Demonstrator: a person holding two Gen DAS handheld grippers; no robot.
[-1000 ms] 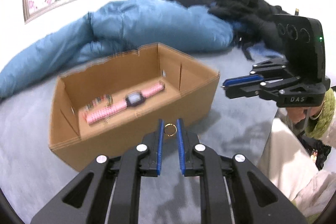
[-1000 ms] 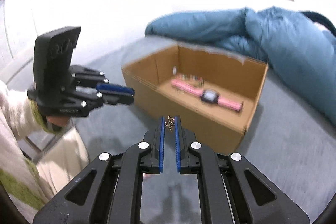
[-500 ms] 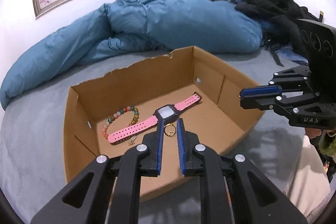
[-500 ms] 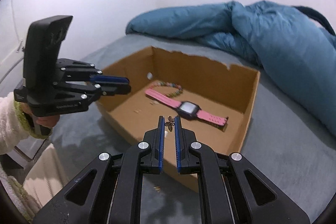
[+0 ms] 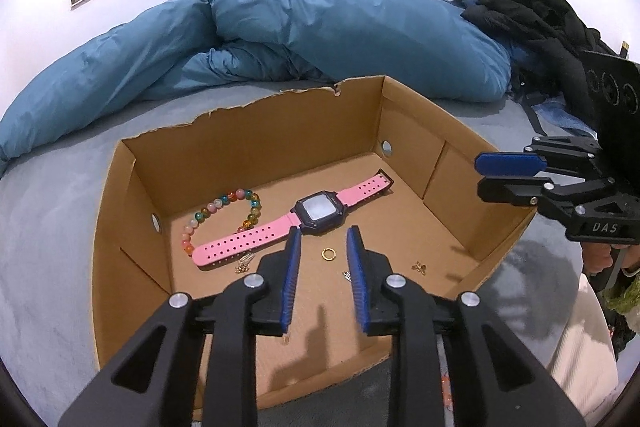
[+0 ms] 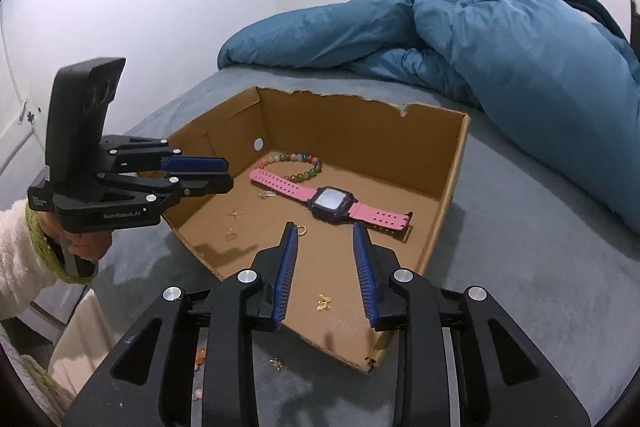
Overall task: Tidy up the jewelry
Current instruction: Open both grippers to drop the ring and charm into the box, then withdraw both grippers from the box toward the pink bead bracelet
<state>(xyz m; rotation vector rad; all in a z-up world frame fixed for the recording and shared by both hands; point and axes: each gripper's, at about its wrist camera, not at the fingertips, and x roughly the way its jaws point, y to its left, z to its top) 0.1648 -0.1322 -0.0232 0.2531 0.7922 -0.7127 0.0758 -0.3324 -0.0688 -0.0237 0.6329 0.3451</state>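
Note:
An open cardboard box (image 5: 256, 115) lies on the grey bed. On its floor are a pink watch (image 5: 320, 213), a bead bracelet (image 5: 224, 211) and some small charms. Over the box's near side my left gripper (image 5: 324, 231) has its jaws opening, and nothing is pressed between them. The gold ring (image 5: 328, 253) lies loose on the box floor below. My right gripper (image 6: 324, 229) hangs over the other near corner, its jaws opening too. The gold butterfly charm (image 6: 324, 302) lies free on the cardboard under it. Each gripper shows in the other's view: left gripper (image 6: 230, 174), right gripper (image 5: 480, 175).
A rumpled blue duvet (image 5: 320, 27) lies behind the box, with black clothes (image 5: 532, 11) at the far right. A small gold charm (image 6: 276, 363) and orange beads (image 6: 200, 355) lie on the sheet outside the box's near wall. A person's white sleeve (image 6: 20, 255) is at the left.
Both grippers came forward over the box, then parted their jaws. The ring left the left gripper and the butterfly charm left the right one. Both pieces now lie on the box floor.

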